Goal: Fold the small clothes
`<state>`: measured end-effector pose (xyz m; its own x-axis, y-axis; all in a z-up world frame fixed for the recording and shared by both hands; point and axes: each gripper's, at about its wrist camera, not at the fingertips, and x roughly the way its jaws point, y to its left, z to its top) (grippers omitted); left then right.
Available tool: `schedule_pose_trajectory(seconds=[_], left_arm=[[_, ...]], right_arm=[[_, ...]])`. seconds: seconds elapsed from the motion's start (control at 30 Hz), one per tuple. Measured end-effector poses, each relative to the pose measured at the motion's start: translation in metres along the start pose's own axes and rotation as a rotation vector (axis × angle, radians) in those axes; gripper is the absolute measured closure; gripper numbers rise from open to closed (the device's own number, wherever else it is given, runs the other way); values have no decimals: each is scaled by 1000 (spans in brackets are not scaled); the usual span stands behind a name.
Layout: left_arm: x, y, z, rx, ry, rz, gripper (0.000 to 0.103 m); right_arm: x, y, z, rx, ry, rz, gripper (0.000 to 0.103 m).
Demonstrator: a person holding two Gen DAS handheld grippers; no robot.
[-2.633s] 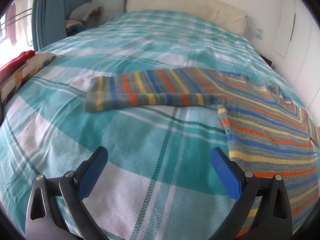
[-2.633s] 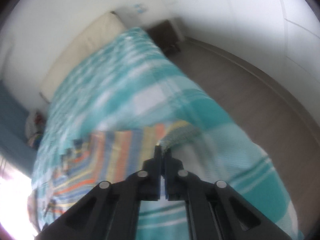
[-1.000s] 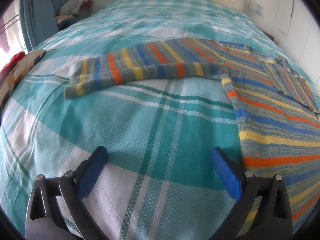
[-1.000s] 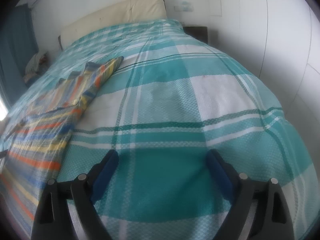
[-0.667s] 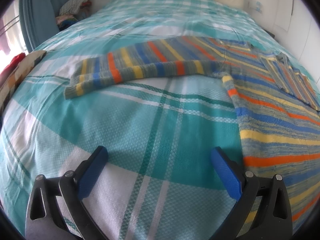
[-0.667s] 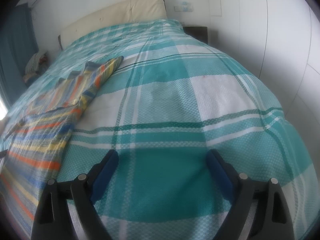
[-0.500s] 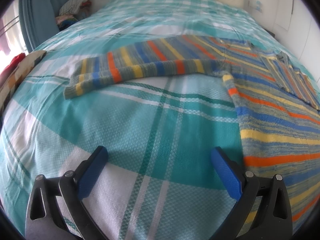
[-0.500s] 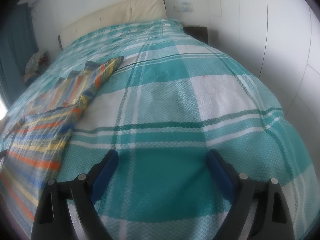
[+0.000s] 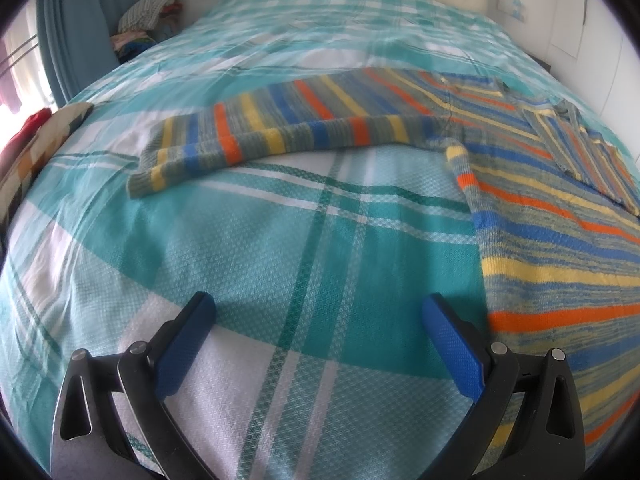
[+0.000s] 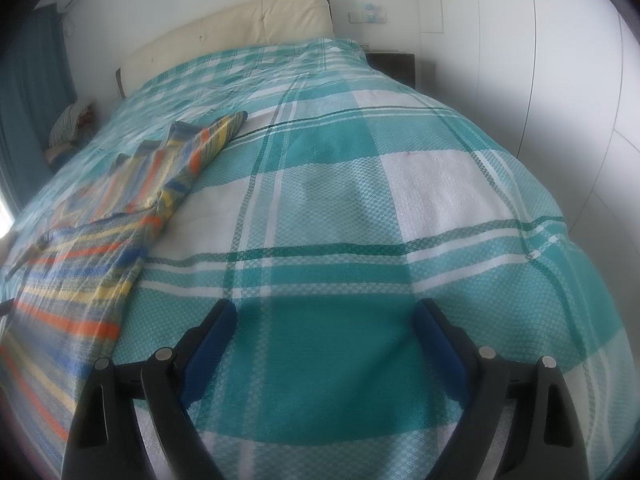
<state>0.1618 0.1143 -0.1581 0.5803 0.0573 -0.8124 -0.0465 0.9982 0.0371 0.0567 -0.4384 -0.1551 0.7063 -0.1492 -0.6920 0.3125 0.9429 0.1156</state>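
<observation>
One striped sweater (image 9: 540, 208), one bedspread (image 9: 280, 248), two tools.

Both wrist cameras are looking low along the bed (image 9: 280, 240) toward the headboard (image 10: 240, 24), sharing the striped sweater (image 9: 540, 208).

Left gripper (image 9: 318, 336): I hold it low and level, pointing toward 12 o'clock, jaws spread wide; blue pads (image 9: 185, 346) sit at 8 and 4 o'clock of its view, nothing between them.

Right gripper (image 10: 326, 338): I hold it likewise, aimed at 12 o'clock, jaws fully apart and gripping nothing, blue pads (image 10: 440, 350) on black fingers at 7 and 5 o'clock.
</observation>
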Motion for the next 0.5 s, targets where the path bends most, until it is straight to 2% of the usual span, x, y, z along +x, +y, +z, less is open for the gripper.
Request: schedule_pose_trajectory(seconds=[0.3, 0.37, 0.5], left_arm=[[-1, 2, 0, -6, 9, -12, 0], [-5, 8, 0, -31, 17, -58, 0], [-17, 24, -1, -116, 26, -205, 1]], right_arm=[[0, 1, 0, -1, 0, -1, 13], [0, 1, 0, -1, 0, -1, 13], [0, 1, 0, -1, 0, 0, 13]])
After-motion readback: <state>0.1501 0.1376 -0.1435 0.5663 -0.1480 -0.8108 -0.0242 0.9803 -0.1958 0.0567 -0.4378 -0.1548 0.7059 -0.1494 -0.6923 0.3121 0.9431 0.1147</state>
